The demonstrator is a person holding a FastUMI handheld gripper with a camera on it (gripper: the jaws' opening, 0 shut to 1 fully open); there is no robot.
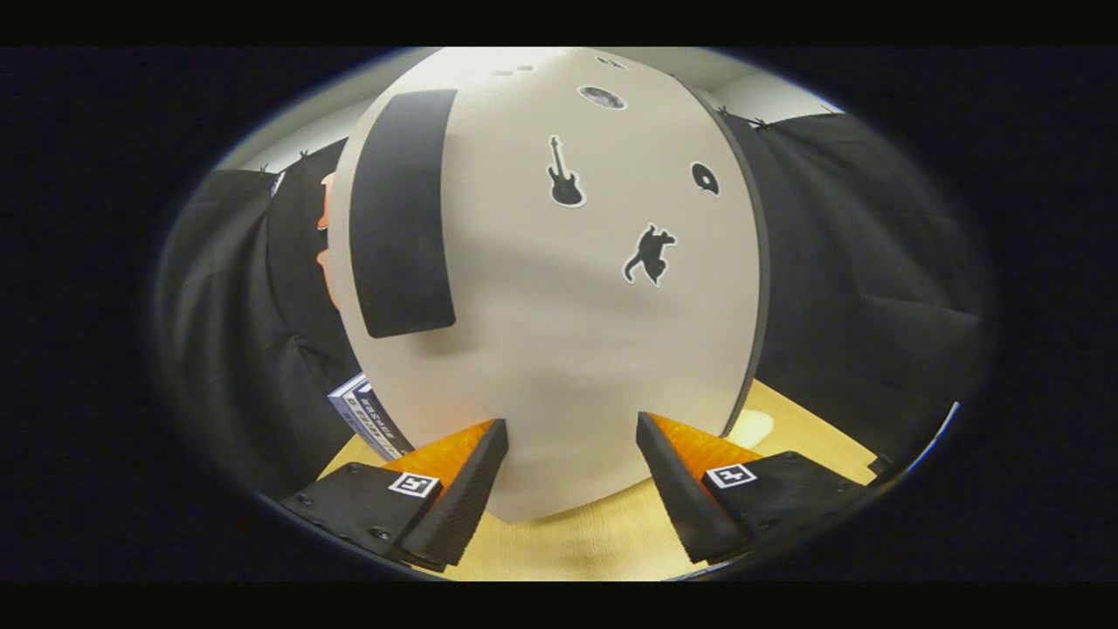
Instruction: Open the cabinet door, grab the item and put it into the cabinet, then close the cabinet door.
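A white cabinet [559, 314] stands just ahead of my fingers on a pale wooden tabletop [594, 546]. Its door faces me, shut, with a long black handle strip [402, 214] near its left side and small black stickers, a guitar and a cat among them. My gripper [572, 432] is open, its fingertips close to the lower part of the door, with nothing between them. A blue-and-white box [362, 415] lies on the table left of the cabinet, partly hidden behind the cabinet and my left finger.
Black cloth walls close in on both sides of the cabinet. A small pale patch [753, 428] shows on the table to the right of the cabinet base. The wooden tabletop runs on to the right behind my right finger.
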